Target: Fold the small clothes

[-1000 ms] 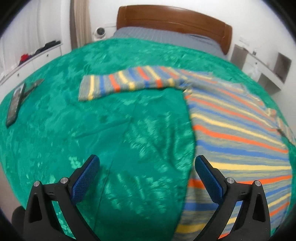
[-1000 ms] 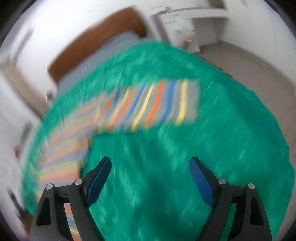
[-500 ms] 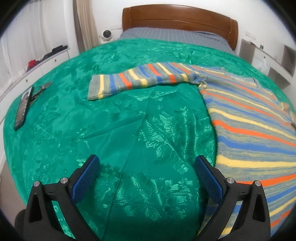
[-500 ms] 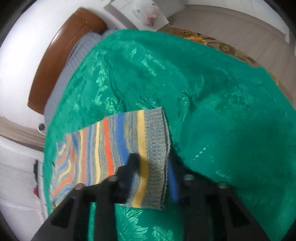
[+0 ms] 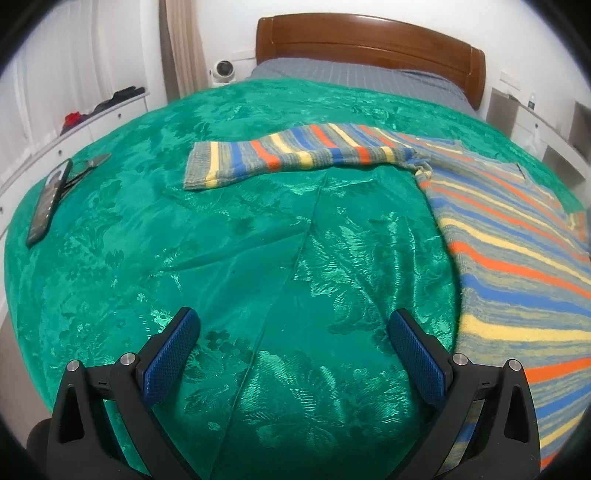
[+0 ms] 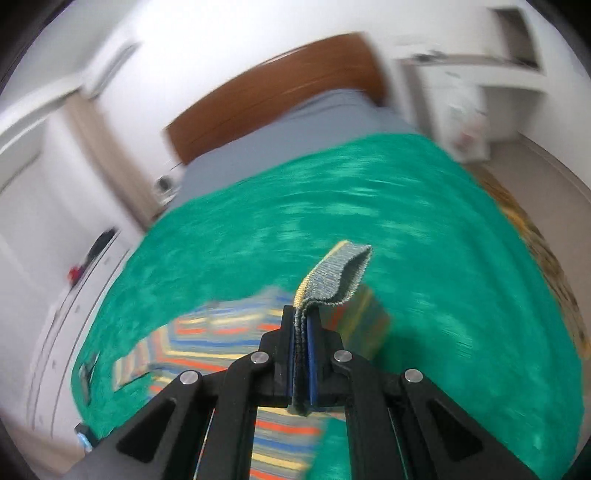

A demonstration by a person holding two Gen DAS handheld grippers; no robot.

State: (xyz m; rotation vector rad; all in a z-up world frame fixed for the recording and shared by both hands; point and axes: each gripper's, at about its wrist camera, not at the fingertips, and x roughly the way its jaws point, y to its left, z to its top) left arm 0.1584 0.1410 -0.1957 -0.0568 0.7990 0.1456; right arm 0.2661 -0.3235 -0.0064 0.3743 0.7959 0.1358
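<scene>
A bed with a brown wooden headboard (image 5: 369, 40) stood against a white wall (image 5: 229, 26). A green patterned bedspread (image 5: 258, 236) covered most of it; grey striped bedding (image 5: 354, 75) showed at the head. A beige curtain (image 5: 183, 44) hung left of the headboard, with a small white round device (image 5: 224, 69) beside it. White drawers (image 5: 110, 118) lined the left side, white shelving (image 5: 543, 122) the right. The floor (image 6: 550, 162) was pale.
</scene>
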